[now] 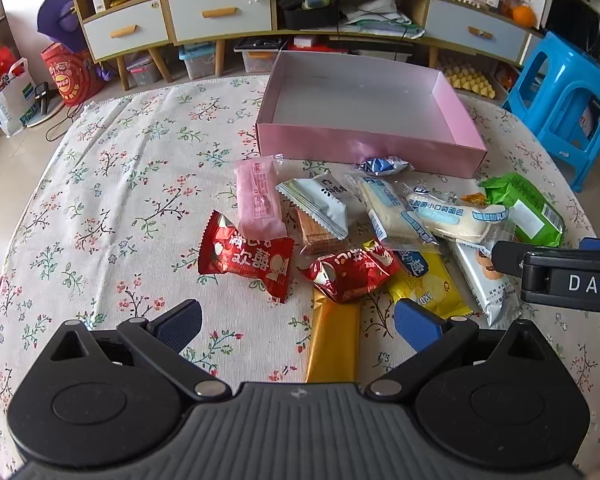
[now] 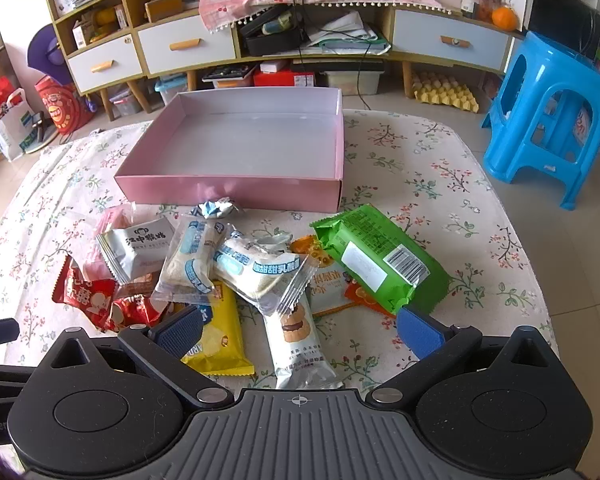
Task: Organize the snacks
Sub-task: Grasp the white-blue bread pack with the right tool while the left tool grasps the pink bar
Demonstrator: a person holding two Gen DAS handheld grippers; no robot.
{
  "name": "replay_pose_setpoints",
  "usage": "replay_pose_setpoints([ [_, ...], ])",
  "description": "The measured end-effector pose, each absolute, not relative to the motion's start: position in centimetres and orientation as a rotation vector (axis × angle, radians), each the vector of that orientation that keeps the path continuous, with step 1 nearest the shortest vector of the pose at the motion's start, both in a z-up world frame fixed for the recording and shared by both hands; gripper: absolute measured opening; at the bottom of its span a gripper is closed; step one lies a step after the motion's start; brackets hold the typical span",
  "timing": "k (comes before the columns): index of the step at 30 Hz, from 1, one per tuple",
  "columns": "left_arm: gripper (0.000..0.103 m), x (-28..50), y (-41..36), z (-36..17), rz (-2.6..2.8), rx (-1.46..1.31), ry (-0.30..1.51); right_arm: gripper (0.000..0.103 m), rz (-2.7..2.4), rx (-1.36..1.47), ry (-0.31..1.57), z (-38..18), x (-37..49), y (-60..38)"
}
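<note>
Altogether two red packets [image 1: 246,258], one box [image 1: 364,146].

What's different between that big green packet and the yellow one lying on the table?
The green packet is bulkier and puffed up; the yellow packet is smaller and lies flat. The green packet rests on top of orange packets, with a white label and barcode facing up; the yellow packet is partly buried under the clear bread packets. Both are sealed snacks lying on the floral tablecloth in front of the pink box, not yet in it.
</note>
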State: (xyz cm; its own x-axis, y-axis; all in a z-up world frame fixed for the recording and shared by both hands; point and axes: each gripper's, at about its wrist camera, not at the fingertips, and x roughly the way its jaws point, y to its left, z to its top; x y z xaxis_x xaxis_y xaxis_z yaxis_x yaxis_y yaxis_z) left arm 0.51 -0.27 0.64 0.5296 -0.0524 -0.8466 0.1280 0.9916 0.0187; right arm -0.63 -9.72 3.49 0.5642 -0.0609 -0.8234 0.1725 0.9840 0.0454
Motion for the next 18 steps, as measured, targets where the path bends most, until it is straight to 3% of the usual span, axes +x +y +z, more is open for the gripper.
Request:
replay_pose_setpoints([
  [14, 0.102, 2.8, 1.4, 2.4, -0.158, 0.039, 0.928, 0.103, -0.14, 0.114, 0.857, 5.5, 0.9, -10.6],
  [18, 0.096, 4.9, 2.1, 3.1, -0.208, 0.02, 0.983, 0.103, -0.055, 0.135, 0.801, 6.6, 2.5, -11.4],
])
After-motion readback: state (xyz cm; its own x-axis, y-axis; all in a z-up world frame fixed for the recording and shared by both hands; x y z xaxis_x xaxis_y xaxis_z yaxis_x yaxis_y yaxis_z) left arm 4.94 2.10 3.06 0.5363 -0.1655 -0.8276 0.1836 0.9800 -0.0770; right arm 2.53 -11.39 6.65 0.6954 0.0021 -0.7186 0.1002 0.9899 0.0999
